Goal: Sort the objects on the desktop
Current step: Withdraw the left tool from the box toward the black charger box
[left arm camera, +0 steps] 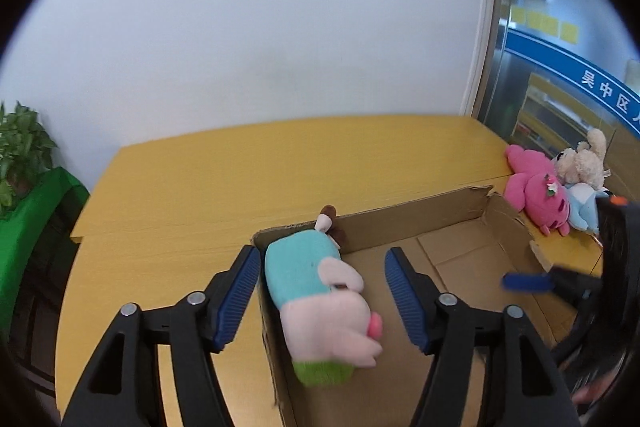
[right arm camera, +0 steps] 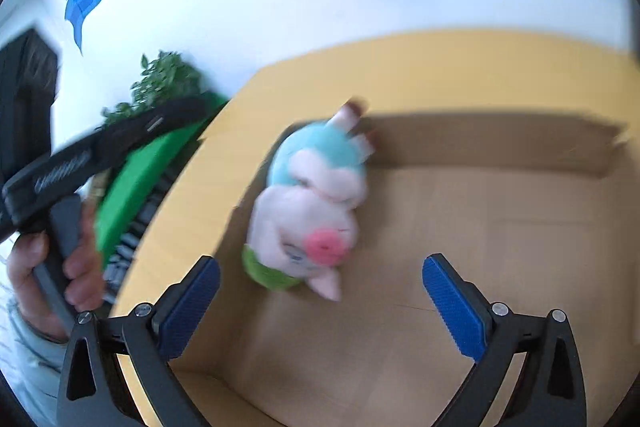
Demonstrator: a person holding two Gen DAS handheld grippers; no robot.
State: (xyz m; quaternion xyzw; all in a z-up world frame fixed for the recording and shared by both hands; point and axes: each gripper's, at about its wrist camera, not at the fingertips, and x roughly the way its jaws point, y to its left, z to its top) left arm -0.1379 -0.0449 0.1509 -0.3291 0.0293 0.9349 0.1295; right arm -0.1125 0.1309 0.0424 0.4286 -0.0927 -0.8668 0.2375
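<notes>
A plush pig (left arm camera: pixel 320 299) with a teal body, pink head and green cap lies in the left corner of an open cardboard box (left arm camera: pixel 416 215). My left gripper (left arm camera: pixel 322 291) is open, its fingers either side of the pig, above it. My right gripper (right arm camera: pixel 320 299) is open and empty over the box (right arm camera: pixel 500 143), just below the pig (right arm camera: pixel 316 203) in its view. A blue tip of the right gripper (left arm camera: pixel 526 283) shows at the box's right side. A pink plush (left arm camera: pixel 534 189) and a beige plush (left arm camera: pixel 582 163) lie on the table's right end.
The box sits on a yellow wooden table (left arm camera: pixel 248 187) against a white wall. A green-covered stand with a potted plant (left arm camera: pixel 20 151) is left of the table. A glass door (left arm camera: pixel 560 67) is at the right. A hand holds the left gripper's handle (right arm camera: pixel 60 239).
</notes>
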